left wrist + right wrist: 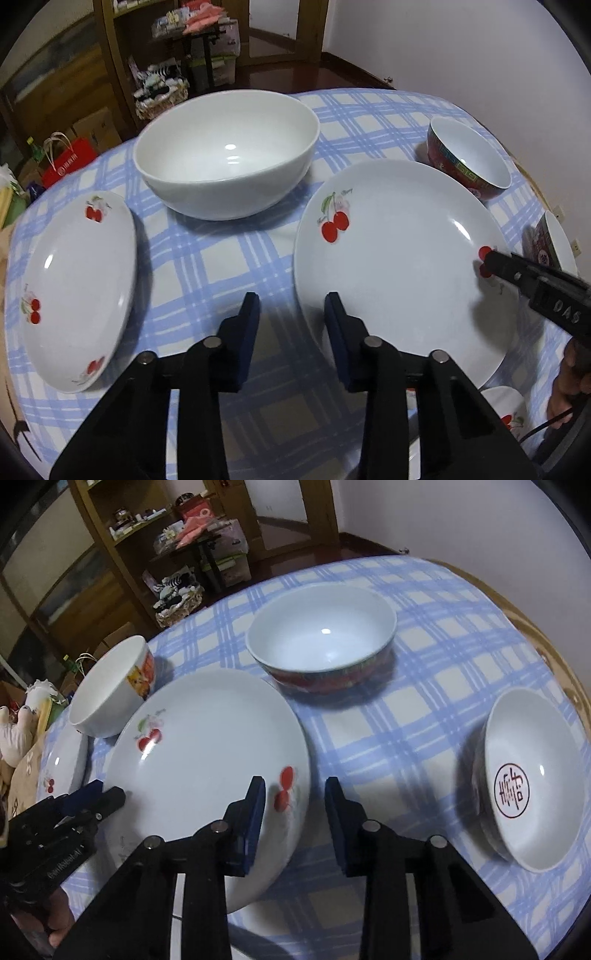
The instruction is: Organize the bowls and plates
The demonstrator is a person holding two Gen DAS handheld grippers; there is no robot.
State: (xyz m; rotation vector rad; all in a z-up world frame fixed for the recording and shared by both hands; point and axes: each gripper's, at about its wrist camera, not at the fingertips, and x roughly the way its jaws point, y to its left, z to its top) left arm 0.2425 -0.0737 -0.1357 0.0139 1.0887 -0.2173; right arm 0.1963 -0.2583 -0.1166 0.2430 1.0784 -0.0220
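Both the left gripper (291, 306) and right gripper (295, 790) are straddling opposite rims of the cherry plate (399, 266), half-open, gripping nothing; uneven closure is risking tipping it.

White cherry-print plate (399, 266) flat on the checked cloth, between white bowl (225, 155) and red-rimmed bowl (469, 162).

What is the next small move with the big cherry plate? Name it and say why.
Probably close both jaws on the rim. The left gripper and right gripper straddle opposite edges of the cherry plate, one finger over it, one over the tablecloth, pads not yet pressing.
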